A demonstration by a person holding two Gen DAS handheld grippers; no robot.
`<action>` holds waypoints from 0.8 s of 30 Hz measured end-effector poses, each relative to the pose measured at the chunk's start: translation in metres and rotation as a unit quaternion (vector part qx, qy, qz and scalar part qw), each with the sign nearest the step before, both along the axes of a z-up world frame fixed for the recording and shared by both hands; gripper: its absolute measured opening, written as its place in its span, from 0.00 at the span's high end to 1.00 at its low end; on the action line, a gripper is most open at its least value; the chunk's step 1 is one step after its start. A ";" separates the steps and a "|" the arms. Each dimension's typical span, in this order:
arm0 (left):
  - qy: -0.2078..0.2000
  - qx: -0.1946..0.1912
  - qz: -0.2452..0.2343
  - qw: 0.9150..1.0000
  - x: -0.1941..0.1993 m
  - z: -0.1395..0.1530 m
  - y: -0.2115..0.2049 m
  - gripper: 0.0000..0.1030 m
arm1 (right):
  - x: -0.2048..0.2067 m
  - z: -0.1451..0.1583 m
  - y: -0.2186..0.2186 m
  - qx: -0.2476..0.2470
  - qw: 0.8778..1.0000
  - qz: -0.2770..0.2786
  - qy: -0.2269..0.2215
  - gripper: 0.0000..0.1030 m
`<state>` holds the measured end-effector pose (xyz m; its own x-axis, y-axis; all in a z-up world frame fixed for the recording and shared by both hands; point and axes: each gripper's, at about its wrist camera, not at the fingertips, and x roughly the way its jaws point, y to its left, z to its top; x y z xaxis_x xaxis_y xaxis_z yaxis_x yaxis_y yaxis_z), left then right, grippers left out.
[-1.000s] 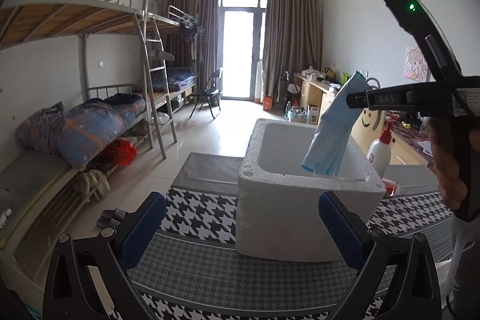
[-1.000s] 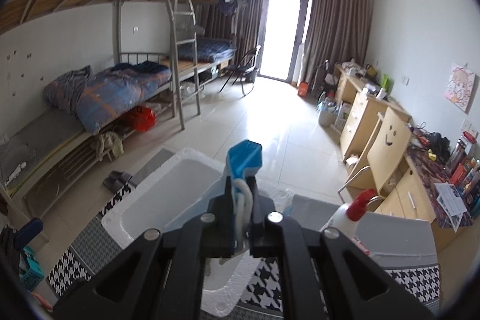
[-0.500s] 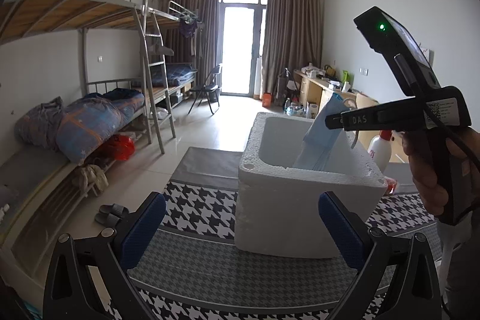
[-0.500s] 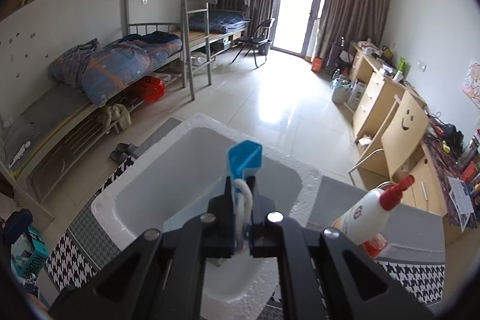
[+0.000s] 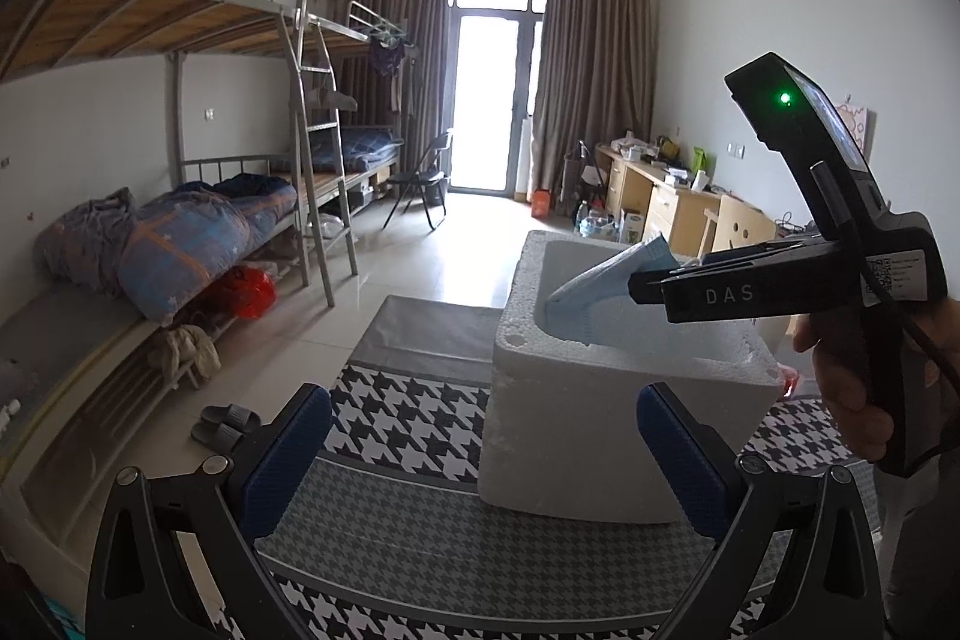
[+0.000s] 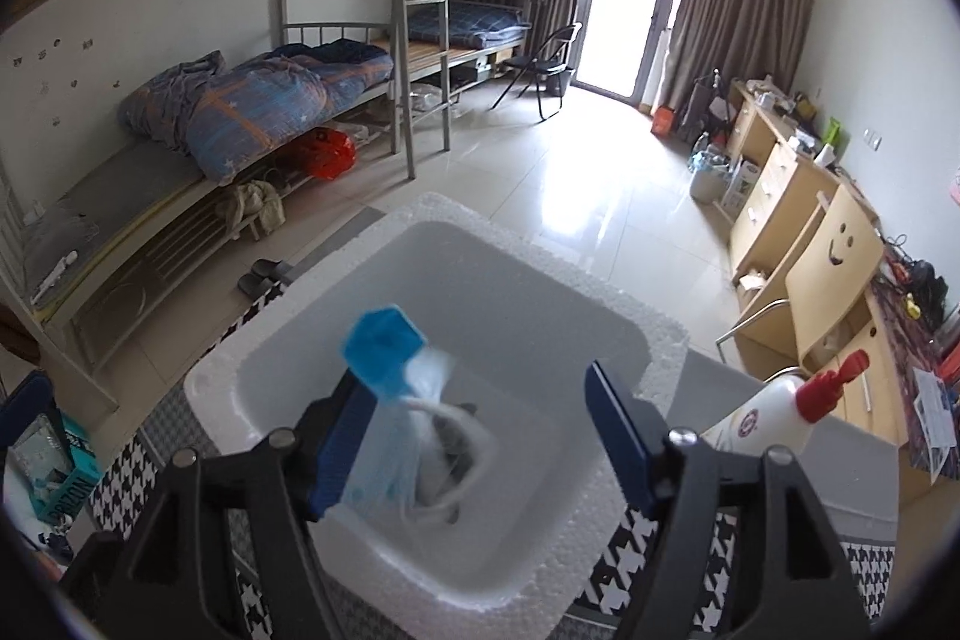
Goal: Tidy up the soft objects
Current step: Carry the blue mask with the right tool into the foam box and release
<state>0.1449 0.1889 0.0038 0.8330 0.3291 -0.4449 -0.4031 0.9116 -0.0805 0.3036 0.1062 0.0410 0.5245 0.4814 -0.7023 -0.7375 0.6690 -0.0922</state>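
Note:
A white foam box point(image 5: 600, 430) stands on the houndstooth tablecloth point(image 5: 408, 424). My right gripper point(image 6: 480, 430) hovers over the box's inside point(image 6: 510, 292), and its jaws are opening. A light blue face mask point(image 6: 390, 400), blurred, leans against the left blue pad point(image 6: 336, 442) and is no longer pinched; its white ear loop droops toward the box floor. In the left wrist view the mask point(image 5: 594, 289) hangs just inside the box at the tip of the right gripper point(image 5: 639, 289), which a hand holds. My left gripper point(image 5: 483, 451) stands open and empty in front of the box.
A white bottle with a red pump cap point(image 6: 774, 406) stands on the table right of the box. A teal carton point(image 6: 60, 478) lies at the table's left edge. Bunk beds point(image 5: 180, 244) line the left wall, desks and a wooden chair point(image 6: 834, 250) the right.
My right gripper sank toward the box and its jaws parted from a tight pinch on the mask. The mask came loose and tipped left. My left gripper stayed still.

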 end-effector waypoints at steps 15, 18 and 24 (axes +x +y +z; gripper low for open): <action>0.003 -0.012 0.001 1.000 0.001 -0.002 -0.002 0.01 | 0.002 -0.008 -0.021 -0.027 0.998 0.019 0.047 0.27; 0.000 -0.011 -0.001 1.000 0.000 -0.001 -0.005 0.01 | -0.003 -0.008 -0.025 -0.029 0.998 0.032 0.053 0.26; 0.000 -0.011 -0.005 1.000 0.000 0.001 -0.010 0.01 | -0.013 -0.003 -0.032 -0.021 0.998 0.044 0.047 0.26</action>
